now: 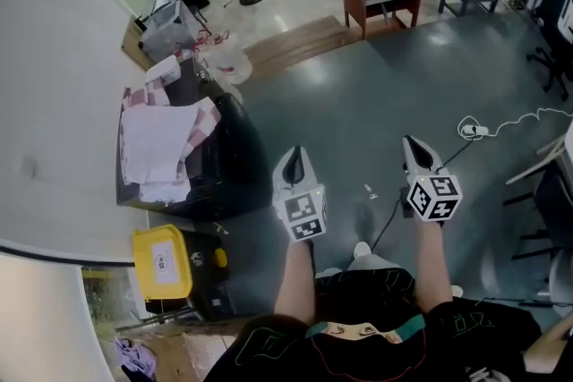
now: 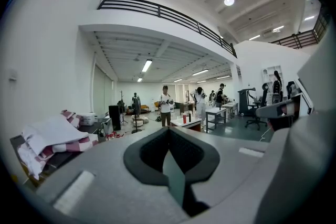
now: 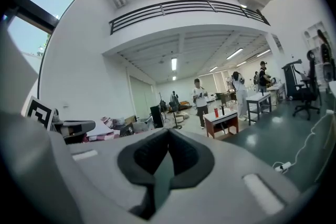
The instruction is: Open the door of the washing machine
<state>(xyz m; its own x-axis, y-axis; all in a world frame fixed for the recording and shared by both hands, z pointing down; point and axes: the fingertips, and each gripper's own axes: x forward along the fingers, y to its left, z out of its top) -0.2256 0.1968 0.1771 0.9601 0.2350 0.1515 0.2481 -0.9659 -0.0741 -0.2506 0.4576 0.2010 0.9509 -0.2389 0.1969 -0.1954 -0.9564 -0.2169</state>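
Washing machine (image 1: 235,161), I judge, is the dark box under the cloths (image 1: 166,139), just left of my left gripper (image 1: 295,158); right gripper (image 1: 414,149) is farther off. Both grippers' fingers are closed and empty. The door isn't visible.

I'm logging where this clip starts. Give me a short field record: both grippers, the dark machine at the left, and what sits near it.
left gripper: shut, empty, in the air over the floor
right gripper: shut, empty, level with the left one
machine: dark, apart from both grippers; door not visible from above
on machine: pink and white cloths
nearby: yellow box beside it; power strip on the floor at right
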